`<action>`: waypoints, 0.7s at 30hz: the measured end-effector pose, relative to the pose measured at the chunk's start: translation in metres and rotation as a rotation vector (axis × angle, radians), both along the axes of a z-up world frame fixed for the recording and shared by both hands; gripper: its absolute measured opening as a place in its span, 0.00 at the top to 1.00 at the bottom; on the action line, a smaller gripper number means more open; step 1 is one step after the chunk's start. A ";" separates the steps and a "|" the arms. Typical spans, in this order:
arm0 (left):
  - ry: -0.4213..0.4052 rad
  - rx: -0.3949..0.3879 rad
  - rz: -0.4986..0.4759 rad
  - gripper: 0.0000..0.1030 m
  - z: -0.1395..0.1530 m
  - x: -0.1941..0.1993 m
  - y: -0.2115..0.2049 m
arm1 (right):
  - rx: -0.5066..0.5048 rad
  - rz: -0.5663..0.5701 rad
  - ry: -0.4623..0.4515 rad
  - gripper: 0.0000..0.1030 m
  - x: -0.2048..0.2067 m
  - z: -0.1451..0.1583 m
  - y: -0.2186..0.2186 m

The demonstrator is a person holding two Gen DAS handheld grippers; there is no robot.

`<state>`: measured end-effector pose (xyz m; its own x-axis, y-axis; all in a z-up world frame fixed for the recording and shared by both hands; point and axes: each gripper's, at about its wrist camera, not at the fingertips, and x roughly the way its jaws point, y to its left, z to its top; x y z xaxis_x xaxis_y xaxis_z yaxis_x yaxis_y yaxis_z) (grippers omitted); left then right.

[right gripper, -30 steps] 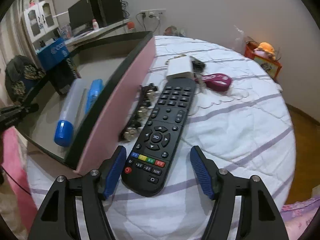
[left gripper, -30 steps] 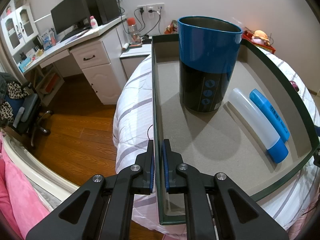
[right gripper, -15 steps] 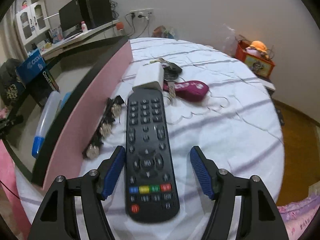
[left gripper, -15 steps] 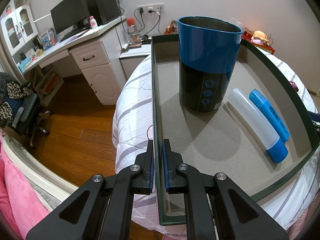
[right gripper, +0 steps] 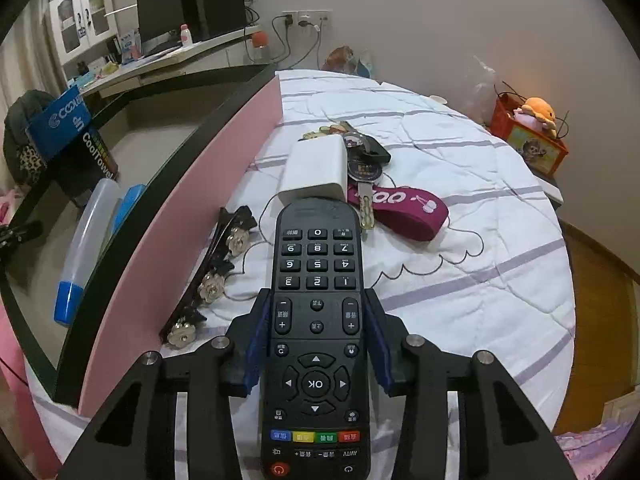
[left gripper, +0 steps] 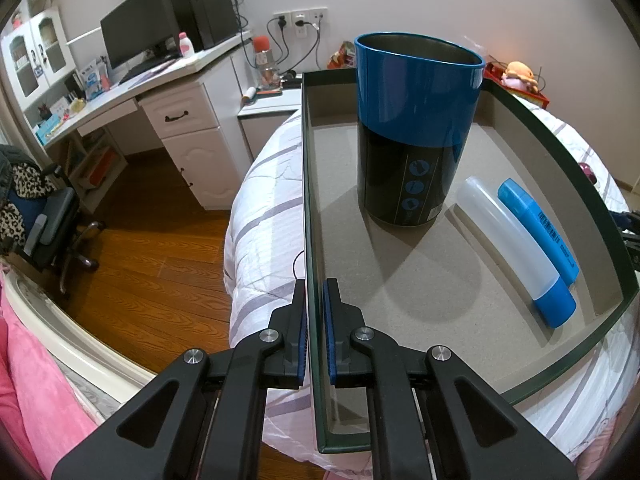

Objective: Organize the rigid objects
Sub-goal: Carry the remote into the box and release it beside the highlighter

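Remote control (right gripper: 316, 320) is what's in play right now. It's lying flat on the white striped bedspread (right gripper: 460, 280), just right of the tray's pink outer wall (right gripper: 192, 216), keypad pointing off toward 12 o'clock. The right gripper (right gripper: 317, 344) has just been closing its jaws, and the blue pads now sit against both long edges of the remote, so I'd call that a grasp.

So the step looks like the pick. Next move, I'd guess: lift it level, carry it toward 9 o'clock over the wall, and set it down in free floor space.

The left gripper (left gripper: 316, 332) is clenched on the tray's thin near wall (left gripper: 310, 216), presumably steadying it.

The left wrist view shows the inside of the tray properly: a blue-and-black can (left gripper: 416, 132) upright at 12, plus a white tube with blue cap (left gripper: 516, 248) and a blue stick (left gripper: 540, 232) lying side by side at 3. Only the right view shows the leftovers on the bed: white charger block (right gripper: 316, 172), keys (right gripper: 366, 160) with a maroon strap (right gripper: 408, 212), and a black hair clip (right gripper: 212, 276).
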<state>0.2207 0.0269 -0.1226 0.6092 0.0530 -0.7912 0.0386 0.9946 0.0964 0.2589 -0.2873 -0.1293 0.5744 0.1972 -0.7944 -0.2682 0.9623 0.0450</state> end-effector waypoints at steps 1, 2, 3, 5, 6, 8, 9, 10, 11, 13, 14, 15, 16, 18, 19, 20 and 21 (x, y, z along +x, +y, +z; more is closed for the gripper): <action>0.000 0.000 -0.001 0.95 0.000 0.000 0.000 | -0.001 -0.004 -0.005 0.57 -0.002 0.001 -0.001; 0.000 0.000 -0.001 0.95 0.000 0.001 -0.001 | 0.000 -0.008 -0.004 0.57 -0.004 0.001 -0.001; 0.000 0.000 -0.001 0.95 0.000 0.001 -0.001 | 0.000 -0.009 -0.002 0.57 -0.006 0.002 -0.001; 0.000 0.000 0.000 0.95 0.000 0.001 -0.001 | -0.005 -0.013 -0.008 0.57 -0.011 0.005 -0.001; 0.001 -0.002 -0.001 0.95 0.000 0.001 0.000 | -0.007 -0.011 -0.008 0.57 -0.012 0.006 -0.001; 0.002 -0.001 -0.002 0.95 0.000 0.002 -0.002 | -0.017 -0.017 -0.022 0.57 -0.017 0.011 -0.001; 0.002 -0.002 -0.002 0.95 0.000 0.003 -0.002 | -0.018 -0.017 -0.021 0.57 -0.018 0.013 -0.002; 0.003 -0.002 -0.003 0.94 0.000 0.003 -0.002 | -0.023 -0.020 -0.033 0.57 -0.019 0.016 -0.001; 0.003 -0.001 -0.003 0.94 0.000 0.004 -0.003 | -0.024 -0.023 -0.044 0.57 -0.021 0.021 -0.002; 0.003 -0.002 -0.003 0.95 0.000 0.004 -0.002 | -0.027 -0.023 -0.055 0.57 -0.023 0.027 -0.002; 0.003 -0.001 -0.003 0.95 0.000 0.004 -0.003 | -0.033 -0.027 -0.069 0.57 -0.024 0.032 -0.002; 0.003 -0.001 -0.003 0.95 0.000 0.004 -0.002 | -0.036 -0.024 -0.072 0.57 -0.025 0.036 -0.001; 0.003 -0.002 -0.003 0.95 0.000 0.004 -0.002 | -0.038 -0.022 -0.081 0.57 -0.026 0.040 0.000; 0.003 -0.002 -0.002 0.95 0.000 0.004 -0.003 | -0.043 -0.017 -0.102 0.57 -0.028 0.050 0.003; 0.003 -0.003 -0.003 0.95 0.000 0.004 -0.002 | -0.046 -0.014 -0.114 0.57 -0.029 0.054 0.006; 0.003 -0.004 -0.003 0.94 0.000 0.004 -0.002 | -0.050 -0.012 -0.133 0.57 -0.030 0.061 0.009; 0.003 -0.005 -0.004 0.94 0.000 0.004 -0.002 | -0.050 -0.006 -0.133 0.57 -0.031 0.064 0.011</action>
